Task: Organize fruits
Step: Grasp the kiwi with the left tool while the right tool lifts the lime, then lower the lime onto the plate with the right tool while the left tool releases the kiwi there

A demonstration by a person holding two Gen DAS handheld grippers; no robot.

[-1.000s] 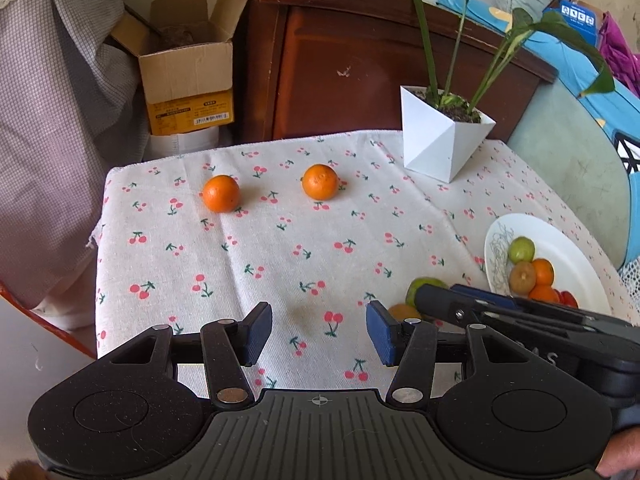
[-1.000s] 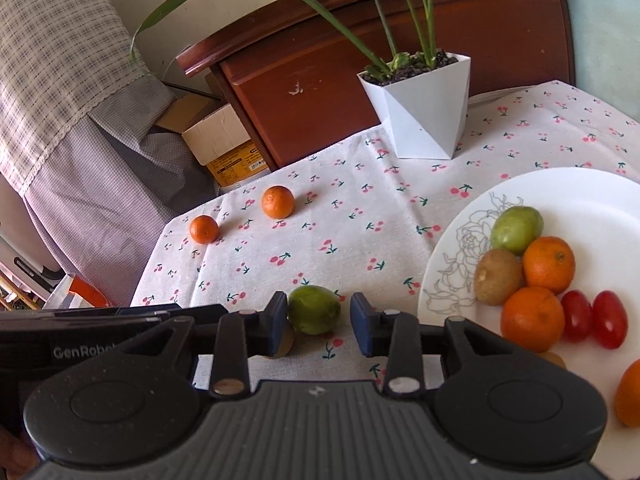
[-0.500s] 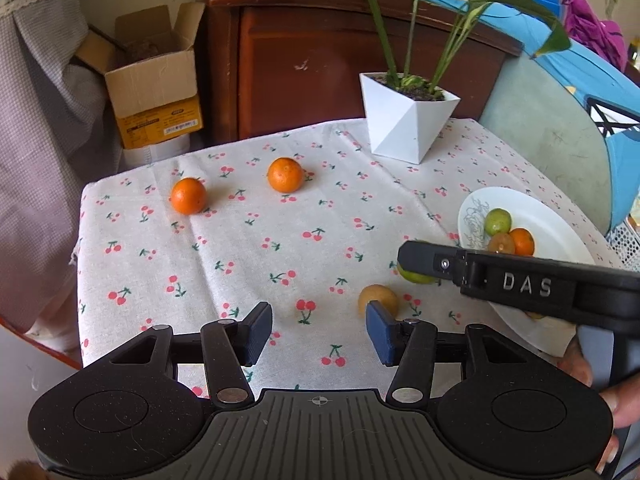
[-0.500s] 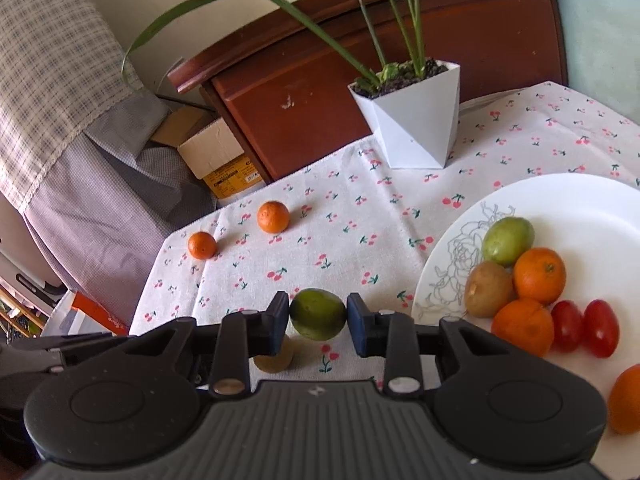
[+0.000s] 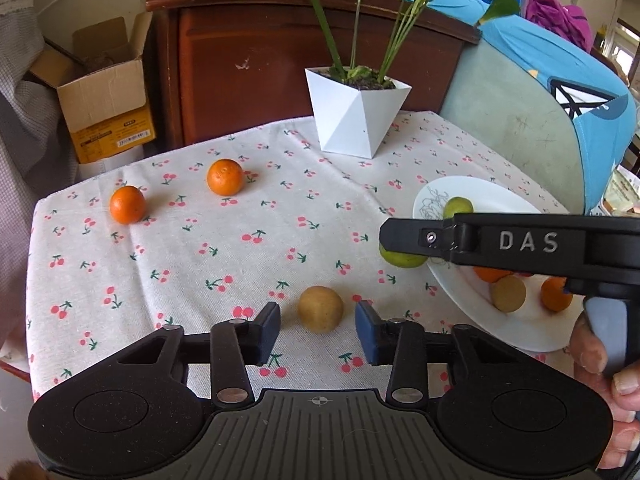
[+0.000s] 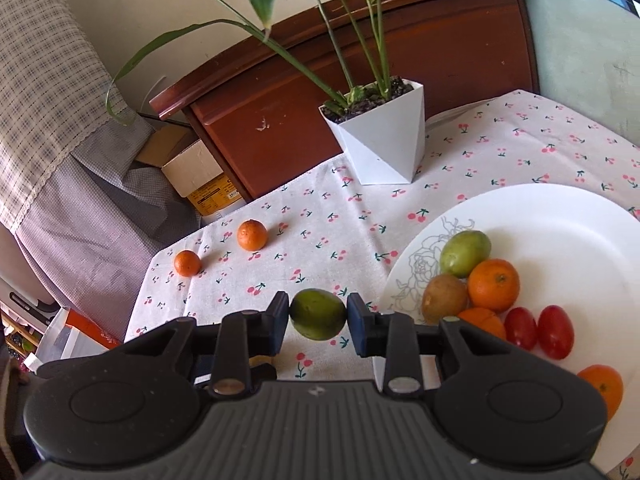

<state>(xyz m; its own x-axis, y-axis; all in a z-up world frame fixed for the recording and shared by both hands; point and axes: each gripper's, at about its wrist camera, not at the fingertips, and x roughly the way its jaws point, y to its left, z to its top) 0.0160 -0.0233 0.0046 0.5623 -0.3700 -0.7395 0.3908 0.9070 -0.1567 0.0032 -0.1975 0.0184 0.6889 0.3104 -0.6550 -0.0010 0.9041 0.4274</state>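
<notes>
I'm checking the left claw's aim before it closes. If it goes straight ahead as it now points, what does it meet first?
The left claw is open, and the tan round fruit on the tablecloth sits between its fingers, so it would probably meet that first.

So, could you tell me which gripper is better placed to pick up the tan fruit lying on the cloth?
Left. The left gripper is open with the tan fruit between its jaws, while the right gripper is shut on the green fruit.

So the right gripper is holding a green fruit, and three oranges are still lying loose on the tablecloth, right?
Not quite: only two oranges lie loose on the tablecloth, as the right wrist view shows. The right gripper does hold a green fruit.
</notes>
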